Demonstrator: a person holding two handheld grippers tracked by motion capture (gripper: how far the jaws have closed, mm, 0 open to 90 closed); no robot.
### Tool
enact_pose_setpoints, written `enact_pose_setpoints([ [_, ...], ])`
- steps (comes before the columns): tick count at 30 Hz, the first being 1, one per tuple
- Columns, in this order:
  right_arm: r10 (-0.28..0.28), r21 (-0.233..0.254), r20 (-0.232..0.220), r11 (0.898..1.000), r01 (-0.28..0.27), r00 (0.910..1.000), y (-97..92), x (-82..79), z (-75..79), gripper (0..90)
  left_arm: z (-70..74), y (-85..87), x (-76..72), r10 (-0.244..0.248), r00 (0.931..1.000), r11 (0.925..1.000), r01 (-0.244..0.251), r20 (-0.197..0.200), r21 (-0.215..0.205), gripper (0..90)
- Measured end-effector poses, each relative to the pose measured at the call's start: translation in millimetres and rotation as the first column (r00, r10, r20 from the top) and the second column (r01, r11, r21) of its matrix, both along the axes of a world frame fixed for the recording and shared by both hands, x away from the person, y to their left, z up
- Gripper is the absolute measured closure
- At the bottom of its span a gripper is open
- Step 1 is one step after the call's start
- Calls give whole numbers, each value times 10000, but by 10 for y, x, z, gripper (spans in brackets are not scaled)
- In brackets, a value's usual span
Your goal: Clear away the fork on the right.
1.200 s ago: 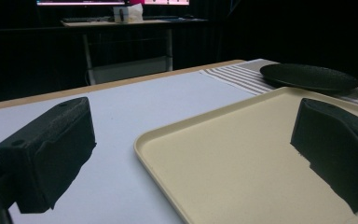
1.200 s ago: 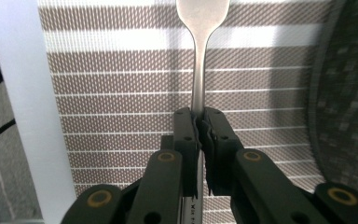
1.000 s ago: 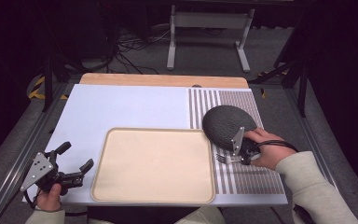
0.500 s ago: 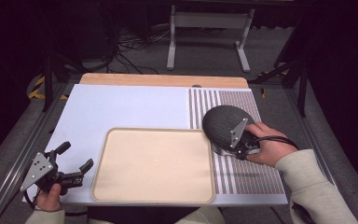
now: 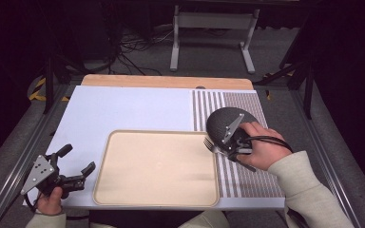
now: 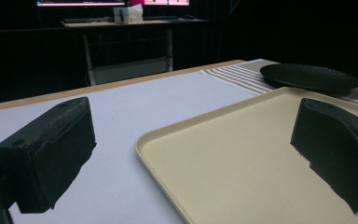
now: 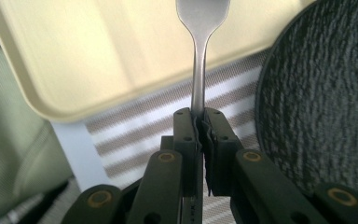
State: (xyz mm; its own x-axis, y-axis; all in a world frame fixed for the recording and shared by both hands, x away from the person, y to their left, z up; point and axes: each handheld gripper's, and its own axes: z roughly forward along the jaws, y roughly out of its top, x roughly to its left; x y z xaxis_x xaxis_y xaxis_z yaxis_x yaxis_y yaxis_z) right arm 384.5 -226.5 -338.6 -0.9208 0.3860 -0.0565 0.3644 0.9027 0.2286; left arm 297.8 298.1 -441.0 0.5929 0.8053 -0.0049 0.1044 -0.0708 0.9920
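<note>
My right gripper [image 5: 224, 147] is shut on the handle of a metal fork [image 5: 209, 144], held above the striped mat between the beige tray [image 5: 157, 166] and the dark round plate [image 5: 220, 121]. In the right gripper view the gripper [image 7: 200, 116] clamps the fork [image 7: 200, 56] upright between its pads, with the head over the tray [image 7: 98, 46] and the plate [image 7: 326, 93] to the right. My left gripper [image 5: 78, 159] stands open just left of the tray. Its jaws hold nothing in the left gripper view, which looks across the tray [image 6: 242, 154] to the plate [image 6: 307, 77].
A striped placemat [image 5: 247, 171] covers the right part of the pale blue tabletop [image 5: 133, 109]. A wooden strip [image 5: 166, 81] runs along the far edge. Metal rails flank the table, and a stand with cables sits on the floor beyond.
My right hand has lifted the fork off the mat and carried it left and away from me, to the tray's right edge beside the plate. The left gripper has stayed put.
</note>
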Motion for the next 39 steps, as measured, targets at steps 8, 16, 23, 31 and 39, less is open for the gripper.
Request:
enact_pose_setpoints([
  [8, -1004, 565, -363, 9931, 1023, 9943, 245, -12, 38, 845, 4, 9, -2, 35, 10000, 10000, -35, 22, 4, 3],
  [16, -2607, 750, -1226, 9597, 2709, 9576, 404, -21, 38, 846, 2, 19, 1, 92, 10000, 10000, -92, 26, -12, 4],
  [23, -3543, 906, -1675, 9237, 3723, 9200, 510, -16, 28, 845, 0, 21, 2, 100, 9999, 9999, -100, 12, -25, 4],
  [31, -4282, 986, -2046, 8856, 4538, 8802, 604, 19, -13, 845, 1, 24, 1, 107, 9999, 9999, -107, 14, -52, 4],
  [39, -4792, 1080, -2404, 8511, 5139, 8442, 679, 53, -61, 845, 4, 29, 0, 94, 10000, 9999, -94, 7, -52, 4],
])
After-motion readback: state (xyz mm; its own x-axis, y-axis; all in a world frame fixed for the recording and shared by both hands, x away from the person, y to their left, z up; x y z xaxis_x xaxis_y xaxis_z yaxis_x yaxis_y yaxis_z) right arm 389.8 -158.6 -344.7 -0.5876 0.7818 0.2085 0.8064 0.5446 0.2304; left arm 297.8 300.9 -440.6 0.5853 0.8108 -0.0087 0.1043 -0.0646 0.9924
